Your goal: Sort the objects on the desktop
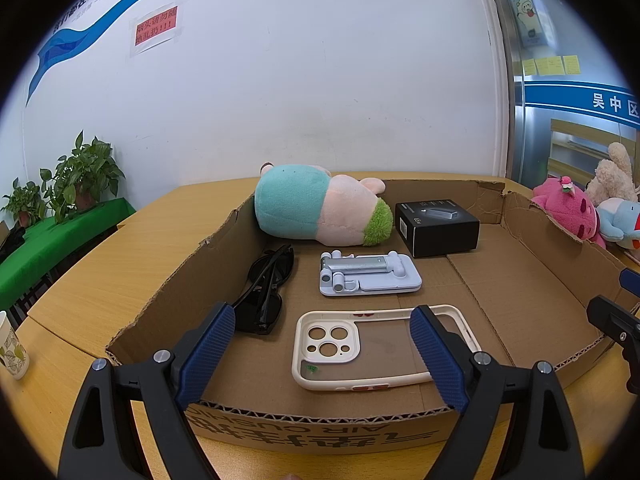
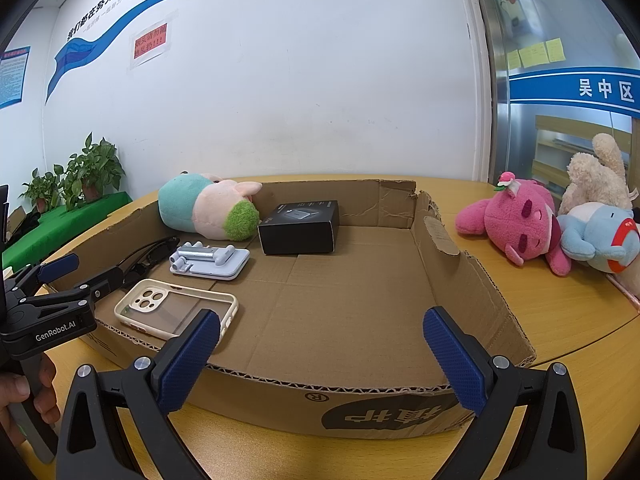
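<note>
A shallow cardboard box (image 1: pixel 532 280) (image 2: pixel 452 272) lies on the wooden table. Inside it are a cream phone case (image 1: pixel 360 348) (image 2: pixel 160 308), a pale blue folding phone stand (image 1: pixel 370 276) (image 2: pixel 210 262), black sunglasses (image 1: pixel 268 288) (image 2: pixel 154 254), a black carton (image 1: pixel 438 228) (image 2: pixel 300 226) and a teal-and-pink plush (image 1: pixel 320 212) (image 2: pixel 208 206). My left gripper (image 1: pixel 322 356) (image 2: pixel 86 270) hovers open over the box's near wall, above the phone case, holding nothing. My right gripper (image 2: pixel 322 360) is open and empty above the near wall, facing bare box floor.
A pink plush (image 2: pixel 516 224) (image 1: pixel 568 208), a light blue plush (image 2: pixel 600 240) and a beige plush (image 2: pixel 596 176) lie on the table right of the box. A paper cup (image 1: pixel 12 348) stands at the left. Potted plants (image 1: pixel 76 180) sit on a green-covered bench. A hand (image 2: pixel 24 396) holds the left gripper's handle.
</note>
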